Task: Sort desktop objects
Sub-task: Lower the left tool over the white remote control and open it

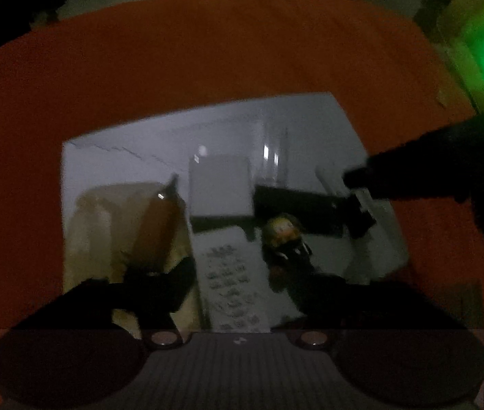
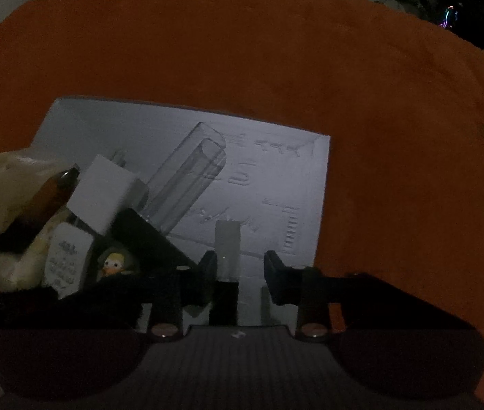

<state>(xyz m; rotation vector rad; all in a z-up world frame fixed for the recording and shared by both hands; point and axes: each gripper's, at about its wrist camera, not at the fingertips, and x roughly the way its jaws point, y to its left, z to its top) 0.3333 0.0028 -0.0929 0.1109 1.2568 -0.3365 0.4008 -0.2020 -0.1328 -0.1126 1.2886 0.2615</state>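
A white tray (image 1: pixel 122 150) (image 2: pixel 276 157) lies on the orange tablecloth and holds several objects. In the left wrist view my left gripper (image 1: pixel 238 280) is open low over the tray, its fingers either side of a white remote (image 1: pixel 231 276); a small yellow-headed figure (image 1: pixel 283 232) and a white box (image 1: pixel 219 184) lie beyond. In the right wrist view my right gripper (image 2: pixel 238 266) is open over the tray, with a small clear and black stick (image 2: pixel 227 256) standing between its fingers, not clamped. A clear tube (image 2: pixel 187 177), the white box (image 2: pixel 102 191), the remote (image 2: pixel 66 259) and the figure (image 2: pixel 114 263) lie to the left.
A cream pouch with a brown pen-like item (image 1: pixel 153 225) fills the tray's left side. A black block (image 2: pixel 146 235) lies in the tray's middle. The right gripper's arm (image 1: pixel 440 171) reaches in from the right in the left wrist view. Orange cloth (image 2: pixel 242 51) surrounds the tray. The scene is dim.
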